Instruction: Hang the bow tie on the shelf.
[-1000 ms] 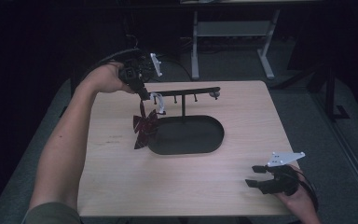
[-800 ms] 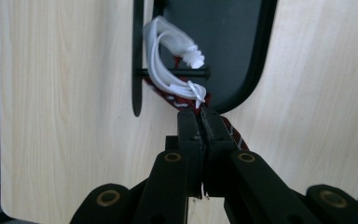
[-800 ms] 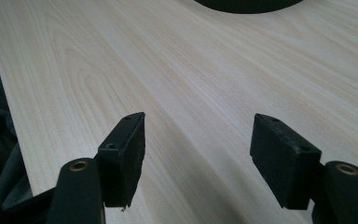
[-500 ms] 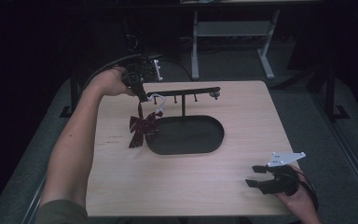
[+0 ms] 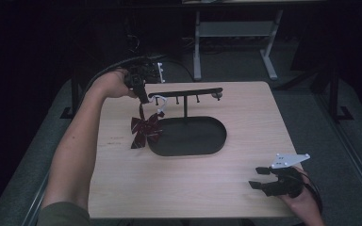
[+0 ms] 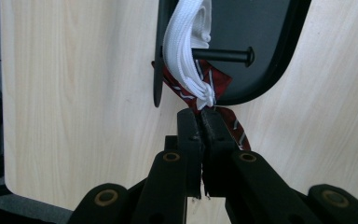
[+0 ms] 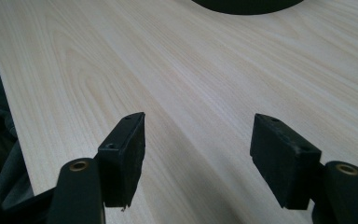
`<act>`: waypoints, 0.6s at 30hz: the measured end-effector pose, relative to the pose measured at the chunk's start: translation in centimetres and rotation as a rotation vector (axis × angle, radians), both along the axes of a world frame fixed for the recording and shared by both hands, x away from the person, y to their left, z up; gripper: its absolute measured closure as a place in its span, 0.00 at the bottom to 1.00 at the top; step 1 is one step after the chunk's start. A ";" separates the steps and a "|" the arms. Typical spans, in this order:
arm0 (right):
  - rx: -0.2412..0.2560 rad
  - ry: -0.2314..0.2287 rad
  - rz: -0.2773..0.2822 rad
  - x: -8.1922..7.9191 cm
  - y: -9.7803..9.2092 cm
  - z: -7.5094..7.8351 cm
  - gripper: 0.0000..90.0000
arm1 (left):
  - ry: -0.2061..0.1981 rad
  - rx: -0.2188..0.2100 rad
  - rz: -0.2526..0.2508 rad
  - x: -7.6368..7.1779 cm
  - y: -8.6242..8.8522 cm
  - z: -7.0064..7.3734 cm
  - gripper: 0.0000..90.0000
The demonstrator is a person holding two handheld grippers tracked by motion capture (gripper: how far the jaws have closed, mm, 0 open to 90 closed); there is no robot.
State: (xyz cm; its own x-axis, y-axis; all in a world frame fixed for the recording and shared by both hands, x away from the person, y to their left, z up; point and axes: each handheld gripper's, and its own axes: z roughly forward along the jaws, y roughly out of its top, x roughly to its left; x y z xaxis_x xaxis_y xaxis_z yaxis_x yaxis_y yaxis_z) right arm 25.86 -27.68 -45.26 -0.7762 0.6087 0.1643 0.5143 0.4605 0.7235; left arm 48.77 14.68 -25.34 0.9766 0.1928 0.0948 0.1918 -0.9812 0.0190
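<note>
A dark red bow tie with a white strap hangs beside a black stand, just above the left end of its oval base. In the left gripper view the white strap loops over a black peg, and my left gripper is shut where the strap meets the red bow tie. From above, the left gripper sits at the left end of the bar. My right gripper rests open near the table's front right corner; nothing lies between its jaws.
The stand's bar carries several short pegs and a knob at its right end. The wooden table has bare room in front of the base. A desk frame stands on the floor behind the table.
The left hand and gripper have shifted slightly, and the bow tie has swung a little to the left with them. The right gripper has stayed put.
</note>
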 end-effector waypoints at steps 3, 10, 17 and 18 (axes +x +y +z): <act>0.002 -0.004 0.001 0.0 0.0 0.0 0.39 | 0.000 0.000 0.000 0.0 0.0 0.0 0.97; 0.001 -0.004 -0.002 0.0 -0.1 0.0 0.39 | 0.004 0.000 0.006 0.2 0.1 -0.1 0.97; 0.001 -0.004 -0.004 0.0 -0.1 0.1 0.39 | 0.008 0.006 0.003 0.2 -0.1 -0.2 0.97; 0.001 -0.004 -0.004 0.0 -0.1 0.1 0.39 | 0.007 0.006 0.004 0.2 -0.1 -0.3 0.97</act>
